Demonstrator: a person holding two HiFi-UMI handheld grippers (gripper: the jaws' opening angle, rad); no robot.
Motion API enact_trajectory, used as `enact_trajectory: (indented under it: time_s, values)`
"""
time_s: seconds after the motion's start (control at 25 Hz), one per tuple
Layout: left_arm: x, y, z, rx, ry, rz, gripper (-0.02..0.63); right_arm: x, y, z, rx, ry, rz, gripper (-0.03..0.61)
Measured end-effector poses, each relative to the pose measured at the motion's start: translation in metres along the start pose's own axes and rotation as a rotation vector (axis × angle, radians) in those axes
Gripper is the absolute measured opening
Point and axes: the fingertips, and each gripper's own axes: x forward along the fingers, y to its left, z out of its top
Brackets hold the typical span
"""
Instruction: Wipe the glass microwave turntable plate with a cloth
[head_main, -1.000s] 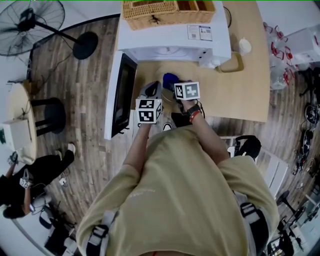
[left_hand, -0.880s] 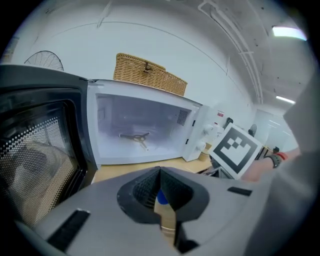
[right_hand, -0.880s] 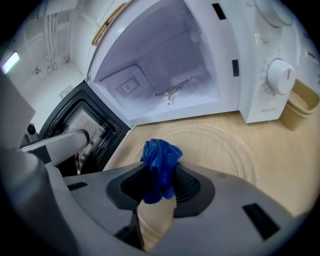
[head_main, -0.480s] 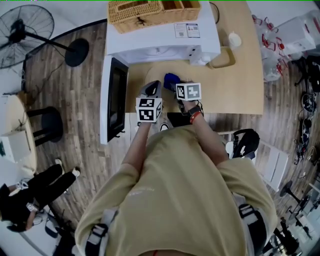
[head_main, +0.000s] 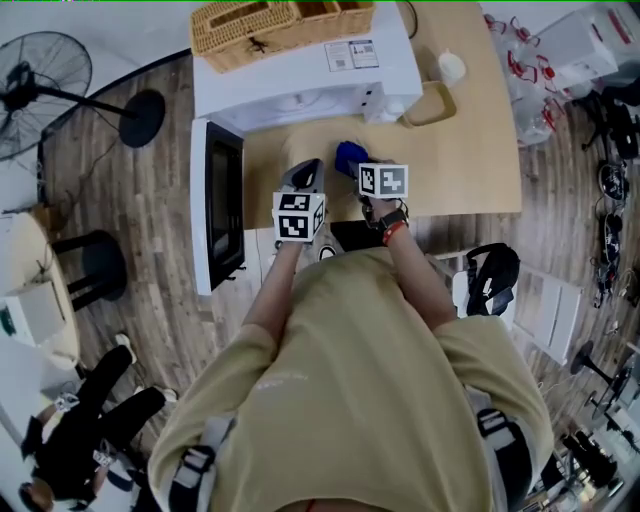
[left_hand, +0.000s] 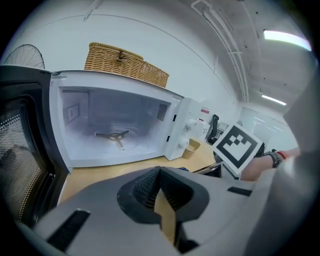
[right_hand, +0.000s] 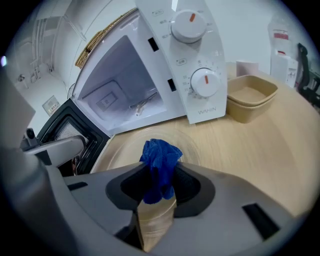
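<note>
Right gripper (right_hand: 159, 180) edged slightly right, clamped on blue cloth (right_hand: 160, 156) over glass plate (right_hand: 121, 150). Left gripper (left_hand: 160, 190) clenched, empty, facing open microwave (left_hand: 115, 125).

Light: bright, even, from long white ceiling lamps (left_hand: 287, 37) | Shadows: soft and faint | Glare: clear round glass plate (right_hand: 128, 146) shows only a pale shine | Edges: gripper views bend round, corners black | Blur: nearest parts fuzzy

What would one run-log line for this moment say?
left gripper: shut, empty | right gripper: shut on blue cloth, above glass plate | plate: on table | microwave: open
</note>
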Motion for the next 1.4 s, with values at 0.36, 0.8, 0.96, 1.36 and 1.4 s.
enact_trajectory:
  time_s: [0.36,0.8,0.96,1.36,1.4]
  values:
    - [0.007,-0.02,0.001,0.036,0.008,-0.046,0.009,-0.02,-0.034,0.0,0.053,-0.056,-0.086,0.139]
    - [-0.003,-0.023,-0.005,0.041,0.008,-0.04,0.009,-0.032,-0.043,-0.003,0.072,-0.084,-0.124,0.138]
    - [-0.018,-0.008,-0.007,0.016,-0.003,0.002,0.009,-0.029,-0.023,0.004,0.045,-0.087,-0.092,0.133]
    - [-0.073,0.048,-0.025,-0.084,-0.064,0.182,0.009,0.002,0.101,0.004,-0.083,-0.025,0.173,0.133]
    - [-0.079,0.053,-0.027,-0.095,-0.064,0.197,0.009,0.006,0.11,0.001,-0.099,-0.011,0.186,0.133]
